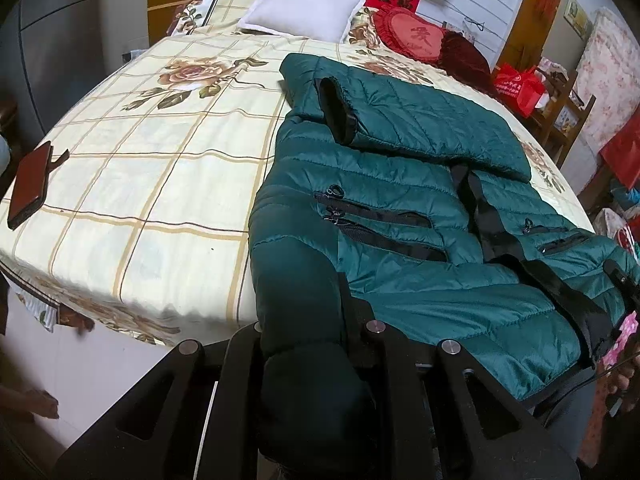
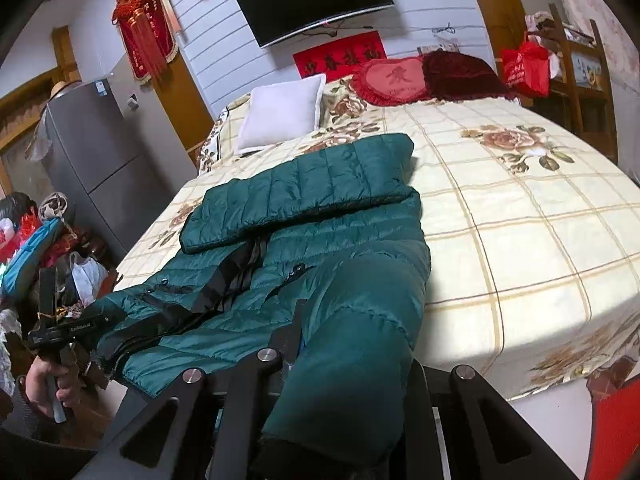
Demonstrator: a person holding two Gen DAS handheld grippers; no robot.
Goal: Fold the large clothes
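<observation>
While the jacket (image 1: pixel 420 216) lies front-up across the bed (image 1: pixel 140 184), its far sleeve already folded across the chest, both grippers hold fabric at the near edge. The left gripper (image 1: pixel 320 344) is clenched on a thick roll of green cloth, likely the near sleeve or a side panel, though the bunching so close to the lens makes it hard to say which. The right gripper (image 2: pixel 320 364) is likewise clamped on a padded fold at its own corner. Holding two points at once probably serves to keep the bulky quilting taut, so that it can be lifted and laid over in one even fold. The body of the jacket rests flat, zips and pockets showing. A phone (image 1: pixel 30 186) sits well apart on the sheet, and a pillow (image 1: pixel 304 4) lies near the headboard, clear of the work.
</observation>
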